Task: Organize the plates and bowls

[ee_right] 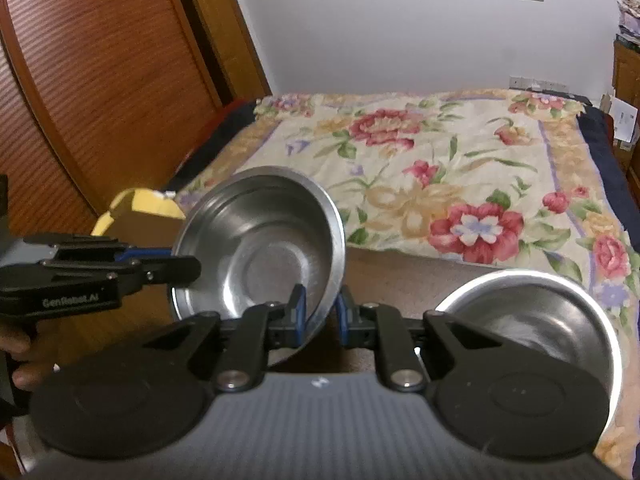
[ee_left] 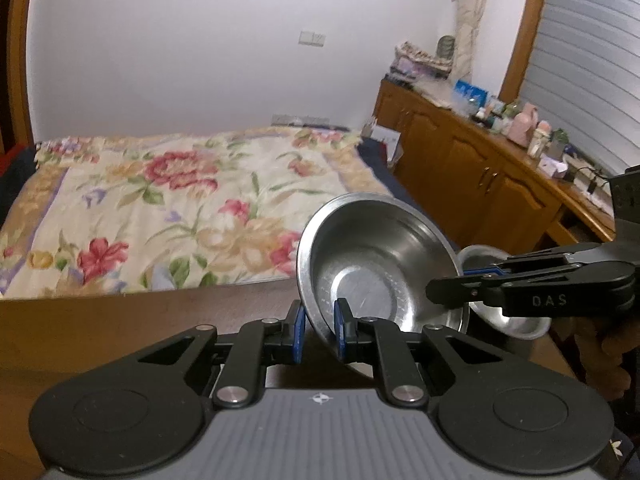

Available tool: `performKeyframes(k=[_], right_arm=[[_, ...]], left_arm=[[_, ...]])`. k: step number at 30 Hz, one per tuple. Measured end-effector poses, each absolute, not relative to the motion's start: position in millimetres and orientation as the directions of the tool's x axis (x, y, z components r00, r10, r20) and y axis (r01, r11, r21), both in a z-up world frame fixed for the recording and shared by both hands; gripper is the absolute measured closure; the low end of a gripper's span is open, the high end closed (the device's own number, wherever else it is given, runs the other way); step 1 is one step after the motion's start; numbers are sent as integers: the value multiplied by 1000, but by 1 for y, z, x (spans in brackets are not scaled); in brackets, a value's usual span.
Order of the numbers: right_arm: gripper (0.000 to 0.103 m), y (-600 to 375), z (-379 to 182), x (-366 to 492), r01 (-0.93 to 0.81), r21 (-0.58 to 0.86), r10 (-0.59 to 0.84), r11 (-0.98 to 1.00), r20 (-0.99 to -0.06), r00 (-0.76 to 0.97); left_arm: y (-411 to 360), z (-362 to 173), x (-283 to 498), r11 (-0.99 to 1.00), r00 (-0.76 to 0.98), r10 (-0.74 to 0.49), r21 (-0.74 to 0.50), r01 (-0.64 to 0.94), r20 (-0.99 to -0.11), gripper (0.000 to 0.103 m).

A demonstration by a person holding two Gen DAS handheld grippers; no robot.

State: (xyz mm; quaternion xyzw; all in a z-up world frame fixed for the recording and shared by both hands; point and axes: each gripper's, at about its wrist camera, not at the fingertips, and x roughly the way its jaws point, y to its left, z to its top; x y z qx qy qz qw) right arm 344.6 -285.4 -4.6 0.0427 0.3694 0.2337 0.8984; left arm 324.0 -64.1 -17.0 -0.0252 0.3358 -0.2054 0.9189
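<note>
Holding one steel bowl point(ee_left: 372, 264) between both tools, tilted and apparently lifted off the brown table point(ee_left: 140, 320), with the flowered bed point(ee_left: 160, 208) beyond it. Left gripper point(ee_left: 319, 330): jaws clamped on the bowl's near rim. Right gripper point(ee_right: 320, 316): jaws clamped on the rim at another point, seen side-on in the left view.

To do the step well, I judge: raise both hands evenly, keep the rim seated deep in the pads, and level the bowl before setting it down.

A second bowl point(ee_right: 532, 312) sits on the table to the right of the held one; stacking there looks likely.

Hidden: second bowl's near half behind the gripper body; the held bowl's underside and clearance; no plates in view.
</note>
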Motion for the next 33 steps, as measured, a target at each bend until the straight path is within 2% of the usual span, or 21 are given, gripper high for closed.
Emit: performKeyframes(k=[20, 33], right_arm=[[86, -291, 39, 283, -367, 258, 447, 894, -565, 693], [86, -285, 31, 236, -363, 285, 462, 887, -555, 692]], left_arm=[[-58, 34, 248, 890, 750, -450, -170, 423, -485, 87], [-45, 34, 185, 879, 758, -469, -156, 451, -452, 86]])
